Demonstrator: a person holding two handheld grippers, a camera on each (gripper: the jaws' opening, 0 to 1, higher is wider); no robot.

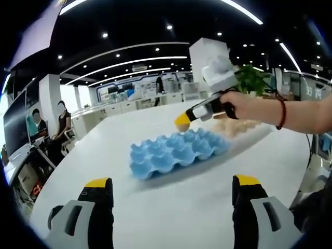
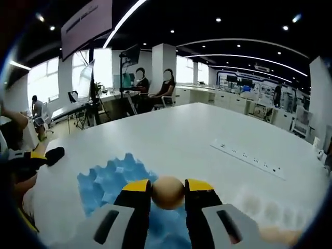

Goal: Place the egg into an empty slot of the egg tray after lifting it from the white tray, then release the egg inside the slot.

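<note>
1. My right gripper (image 2: pixel 168 193) has its jaws clamped on the egg (image 2: pixel 168 192), one yellow-tipped jaw on either side of it.
2. In the right gripper view the egg hangs above the blue egg tray (image 2: pixel 106 181), clear of its slots.
3. The left gripper view shows my right hand (image 1: pixel 244 106) carrying that gripper over the far edge of the blue egg tray, its yellow tip above the cups.
4. My left gripper (image 1: pixel 171 182) holds nothing; its jaws stand wide apart above the white tabletop (image 1: pixel 104 150), short of the egg tray.
5. Just behind the egg tray, the white tray (image 1: pixel 259 132) lies on the tabletop with pale eggs (image 1: pixel 236 126) in it.
6. A white power strip (image 2: pixel 249 158) lies farther off on the tabletop.
</note>
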